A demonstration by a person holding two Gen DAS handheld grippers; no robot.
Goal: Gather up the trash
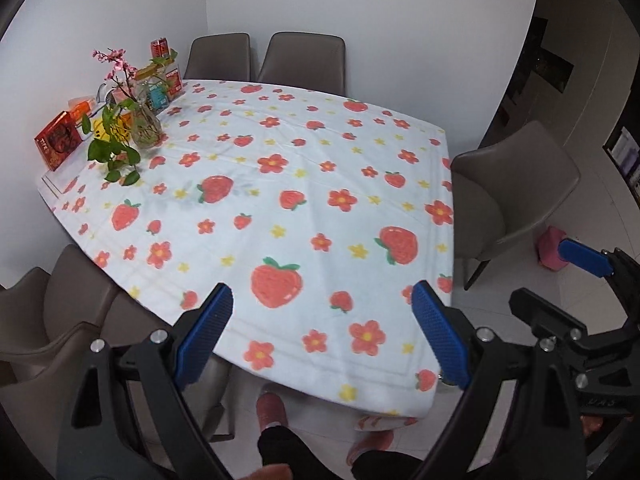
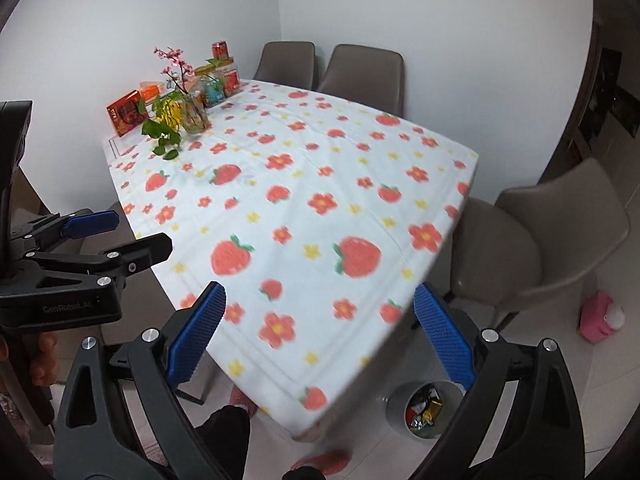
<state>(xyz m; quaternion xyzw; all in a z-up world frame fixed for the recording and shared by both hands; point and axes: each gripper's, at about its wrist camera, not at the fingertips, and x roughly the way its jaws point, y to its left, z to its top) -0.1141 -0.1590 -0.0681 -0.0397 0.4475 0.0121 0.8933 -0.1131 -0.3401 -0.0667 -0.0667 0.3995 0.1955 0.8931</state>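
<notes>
A: Trash (image 2: 425, 408) lies in the small round bin (image 2: 394, 398) on the floor, just beside the near right corner of the table (image 2: 360, 168); crumpled wrappers in red, gold and silver fill its bottom.

B: And other containers?

A: A clear glass vase (image 1: 146, 122) stands at the far left corner of the table, holding green leafy stems and a pink blossom sprig. Behind it sit a red can (image 1: 159, 47), a clear jar with a yellowish lid (image 1: 150, 76) and several small boxes. A red box (image 1: 59, 142) stands tilted at the table's edge.

B: Any writing legible?

A: The left gripper's body, seen from the right wrist camera, carries "GenRobot.AI" in pale letters. The print on the red box and the can is too small to read.

B: The grippers?

A: The left gripper (image 1: 322, 334) hangs above the near edge of the strawberry-and-flower tablecloth (image 1: 300, 184), its blue pads (image 1: 204, 336) set wide apart with nothing between them. The right gripper (image 2: 320, 334) hangs over the near right corner, its jaws likewise wide and holding nothing; the bin shows just inside its right finger.

B: Anything else?

A: Grey-brown chairs (image 2: 560, 240) surround the table, and a pink object (image 2: 602, 316) sits on the floor past the right one.
</notes>
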